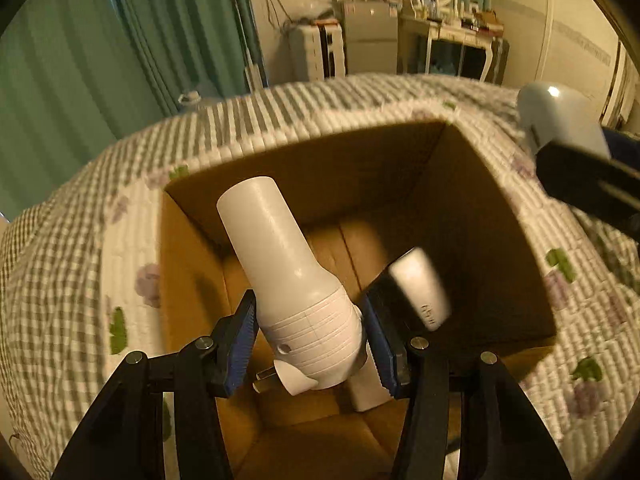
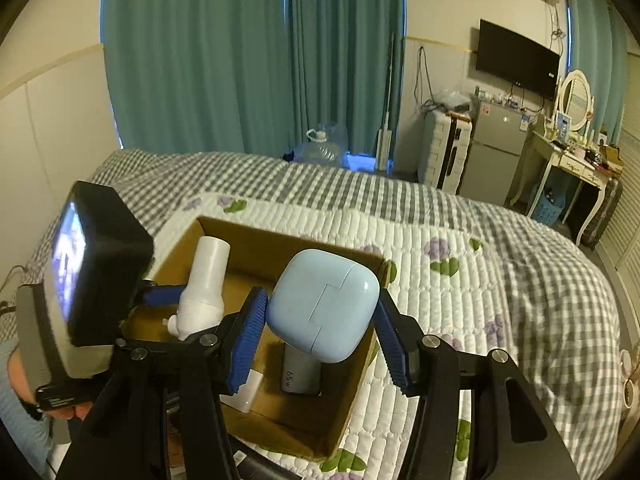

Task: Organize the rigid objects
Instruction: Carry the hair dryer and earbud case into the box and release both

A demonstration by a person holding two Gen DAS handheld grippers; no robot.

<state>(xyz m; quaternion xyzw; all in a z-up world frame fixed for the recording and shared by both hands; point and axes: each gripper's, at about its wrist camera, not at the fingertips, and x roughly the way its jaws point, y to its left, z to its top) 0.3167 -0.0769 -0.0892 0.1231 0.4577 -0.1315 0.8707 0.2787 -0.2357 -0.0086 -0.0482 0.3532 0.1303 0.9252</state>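
Cardboard box (image 2: 276, 240) sits open-topped on the quilted bed (image 2: 460, 312), near its near edge; both held items hang over its mouth.

Box already holds a grey charger block (image 2: 301, 372) marked 65w, standing against the right wall, and a white flat piece (image 2: 245, 394) at the near left.

White plug adapter (image 1: 296, 292), long barrel up and tilted to the far left, is clamped at its ribbed base by the left gripper (image 1: 310, 346); fingers closed on it, over the box's near-left area.

Blue case (image 2: 324, 304), rounded and glossy, is clamped by the right gripper (image 2: 320, 340), fingers closed on both sides, directly above the charger.

Risks, judged:
- Case released here would likely land on the charger and topple or roll.
- Glossy curved sides could slip early.
- Adapter is top-heavy in this tilt; it could pivot in the pads or strike the box wall.
- Grippers are close together; they may collide over the opening.
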